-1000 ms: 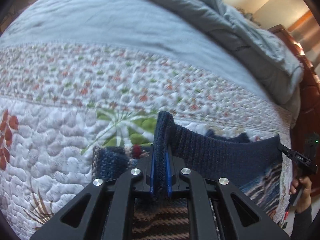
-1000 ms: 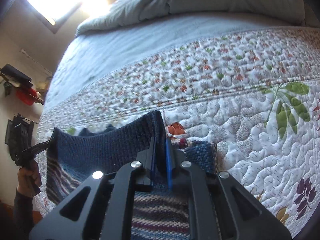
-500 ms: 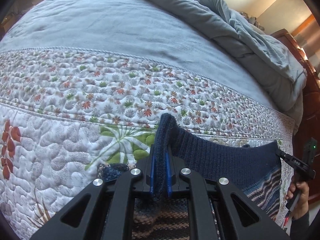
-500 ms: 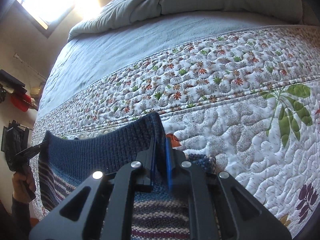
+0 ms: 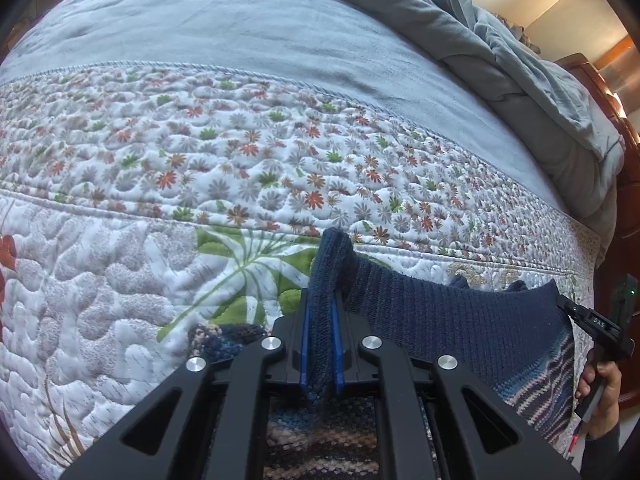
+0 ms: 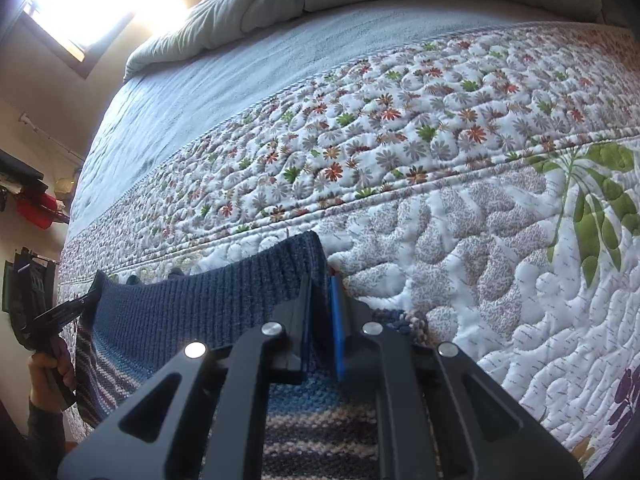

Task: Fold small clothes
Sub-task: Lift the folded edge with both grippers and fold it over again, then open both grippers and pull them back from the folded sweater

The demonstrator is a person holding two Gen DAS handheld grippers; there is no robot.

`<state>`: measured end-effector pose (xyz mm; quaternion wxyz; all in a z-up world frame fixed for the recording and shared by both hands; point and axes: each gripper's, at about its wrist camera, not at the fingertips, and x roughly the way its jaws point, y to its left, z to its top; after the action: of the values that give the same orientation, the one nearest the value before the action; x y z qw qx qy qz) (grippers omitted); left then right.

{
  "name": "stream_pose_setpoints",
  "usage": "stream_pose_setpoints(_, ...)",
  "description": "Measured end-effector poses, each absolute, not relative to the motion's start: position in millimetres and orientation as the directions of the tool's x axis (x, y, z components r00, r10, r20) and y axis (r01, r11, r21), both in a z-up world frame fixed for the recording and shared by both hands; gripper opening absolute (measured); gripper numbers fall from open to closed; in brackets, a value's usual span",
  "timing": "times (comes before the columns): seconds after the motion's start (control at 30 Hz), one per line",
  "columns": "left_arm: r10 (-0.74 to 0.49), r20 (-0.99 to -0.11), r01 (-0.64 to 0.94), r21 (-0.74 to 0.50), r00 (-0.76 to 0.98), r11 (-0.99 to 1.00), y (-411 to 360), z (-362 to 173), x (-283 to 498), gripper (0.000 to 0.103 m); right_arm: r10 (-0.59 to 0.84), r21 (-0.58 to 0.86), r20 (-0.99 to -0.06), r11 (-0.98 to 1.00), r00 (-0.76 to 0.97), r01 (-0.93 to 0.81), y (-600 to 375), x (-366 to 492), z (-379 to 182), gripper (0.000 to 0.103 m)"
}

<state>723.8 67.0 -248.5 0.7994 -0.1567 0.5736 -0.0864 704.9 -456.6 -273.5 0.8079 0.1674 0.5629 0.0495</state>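
Observation:
A small knitted sweater point(image 5: 448, 320) with a navy ribbed hem and a blue, white and brown striped body is stretched between both grippers just above the floral quilt point(image 5: 240, 168). My left gripper point(image 5: 320, 300) is shut on one hem corner, the knit bunched between its blue pads. My right gripper point(image 6: 320, 284) is shut on the other corner of the sweater point(image 6: 192, 312). Each wrist view shows the other gripper at its edge: the right gripper point(image 5: 568, 308) in a hand point(image 5: 600, 392), and the left gripper point(image 6: 86, 304). A knit part point(image 5: 224, 336) lies on the quilt beside the left fingers.
The bed carries a grey-blue sheet point(image 5: 240, 28) beyond the quilt and a rumpled grey duvet point(image 5: 500, 52) at its far end. A wooden bed frame point(image 5: 624, 184) stands at the right. A bright window point(image 6: 80, 0) and a wall with hung items point(image 6: 36, 204) lie left of the bed.
Both grippers have sunk toward the quilt with the sweater hem held taut between them. The quilt's flower band now looms larger and closer, and less of the knit part lying beside the fingers shows.

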Motion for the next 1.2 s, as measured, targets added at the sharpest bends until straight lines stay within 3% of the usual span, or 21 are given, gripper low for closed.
stream_pose_setpoints(0.1,-0.311,-0.894,-0.04,-0.341,0.321,0.939,65.1,-250.3,722.8,0.01,0.264,0.323,-0.897,0.939,0.354,0.117,-456.2,704.5,-276.9,0.014)
stream_pose_setpoints(0.2,-0.339,-0.875,-0.062,-0.381,0.347,0.922,71.7,-237.6,717.7,0.022,0.258,0.334,-0.881,0.933,0.397,0.135,-458.8,696.0,-265.0,0.039)
stream_pose_setpoints(0.27,-0.358,-0.844,-0.054,-0.412,0.398,0.91,80.3,-217.2,704.5,0.038,0.275,0.356,-0.857,0.928,0.436,0.114,-462.9,679.6,-249.1,0.039)
stream_pose_setpoints(0.43,-0.456,-0.745,0.142,-0.447,0.487,0.883,79.5,-164.8,621.7,0.038,0.332,0.389,-0.818,0.921,0.47,0.025,-469.2,596.4,-220.8,0.039)
stream_pose_setpoints(0.53,-0.542,-0.705,0.218,-0.502,0.458,0.837,74.2,-162.2,571.5,0.039,0.378,0.442,-0.785,0.897,0.49,0.016,-475.5,551.0,-217.6,0.039)
stream_pose_setpoints(0.6,-0.536,-0.723,0.214,-0.496,0.436,0.842,71.9,-172.7,552.6,0.039,0.401,0.464,-0.783,0.886,0.475,0.017,-475.4,533.1,-224.8,0.039)
stream_pose_setpoints(0.67,-0.515,-0.744,0.178,-0.49,0.425,0.854,76.9,-189.2,539.5,0.039,0.4,0.467,-0.802,0.883,0.444,0.046,-471.9,521.9,-242.4,0.038)
stream_pose_setpoints(0.77,-0.494,-0.775,0.089,-0.502,0.395,0.86,94.0,-217.2,534.5,0.037,0.387,0.469,-0.812,0.878,0.437,0.093,-481.0,517.8,-260.0,0.027)
stream_pose_setpoints(0.83,-0.492,-0.783,0.043,-0.516,0.381,0.855,104.0,-235.0,533.1,0.026,0.388,0.48,-0.814,0.868,0.432,0.126,-487.2,518.9,-270.8,0.02)
stream_pose_setpoints(0.87,-0.497,-0.78,0.021,-0.53,0.38,0.848,108.0,-241.9,532.6,0.021,0.389,0.483,-0.815,0.866,0.43,0.133,-489.6,519.4,-273.6,0.019)
stream_pose_setpoints(0.97,-0.516,-0.763,0.004,-0.558,0.389,0.83,111.3,-244.5,529.8,0.021,0.398,0.509,-0.799,0.847,0.451,0.155,-495.0,510.3,-263.8,0.02)
stream_pose_setpoints(1.03,-0.546,-0.736,-0.004,-0.597,0.4,0.802,115.5,-239.4,527.5,0.027,0.407,0.53,-0.772,0.836,0.488,0.141,-497.9,493.8,-245.7,0.024)
stream_pose_setpoints(1.13,-0.574,-0.691,0.022,-0.631,0.44,0.776,119.4,-226.1,512.1,0.048,0.395,0.519,-0.765,0.846,0.508,0.123,-495.8,468.2,-236.9,0.025)
stream_pose_setpoints(1.2,-0.572,-0.681,0.037,-0.628,0.457,0.777,120.5,-222.2,498.3,0.051,0.385,0.506,-0.783,0.851,0.488,0.14,-494.6,454.3,-248.7,0.023)
